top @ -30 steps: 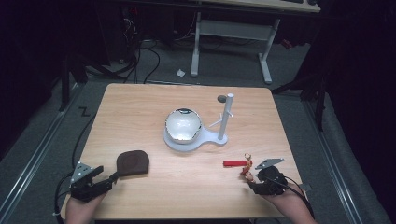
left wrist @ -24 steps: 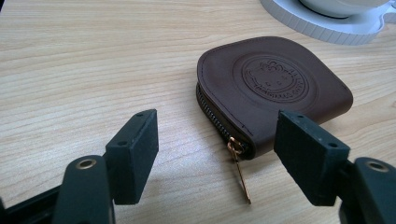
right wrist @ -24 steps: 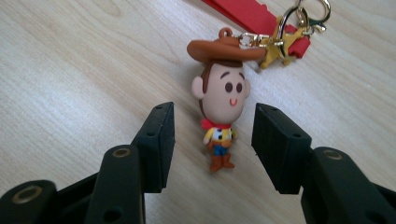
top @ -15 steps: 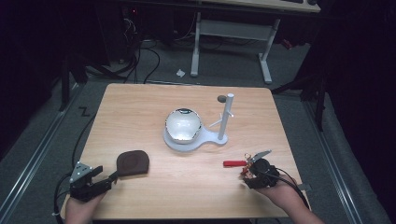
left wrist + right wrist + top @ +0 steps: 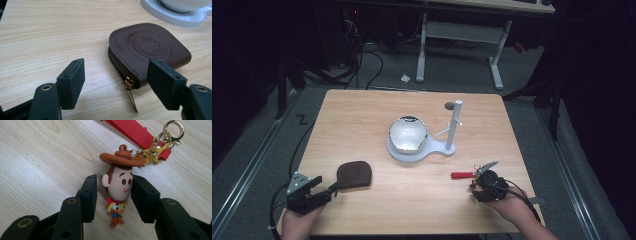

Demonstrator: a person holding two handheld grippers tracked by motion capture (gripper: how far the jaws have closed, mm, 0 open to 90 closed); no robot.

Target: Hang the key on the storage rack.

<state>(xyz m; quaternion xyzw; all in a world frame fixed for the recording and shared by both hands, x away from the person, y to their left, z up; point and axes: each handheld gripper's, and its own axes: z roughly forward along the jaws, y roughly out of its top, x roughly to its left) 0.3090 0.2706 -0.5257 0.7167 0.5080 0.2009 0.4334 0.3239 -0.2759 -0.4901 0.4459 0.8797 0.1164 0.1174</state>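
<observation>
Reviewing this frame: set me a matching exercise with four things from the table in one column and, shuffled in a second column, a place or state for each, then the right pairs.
Things:
1. cowboy figure
2. brown pouch
3. red strap
4. left tool

Places or states:
A. jaws wide apart, nothing between the pads
B. lies flat, its zipper pull toward the left tool
C. between the right tool's closing jaws, a gap on one side
D. chained to the figure's hat by a gold ring

Pairs: 1-C, 2-B, 3-D, 4-A
</observation>
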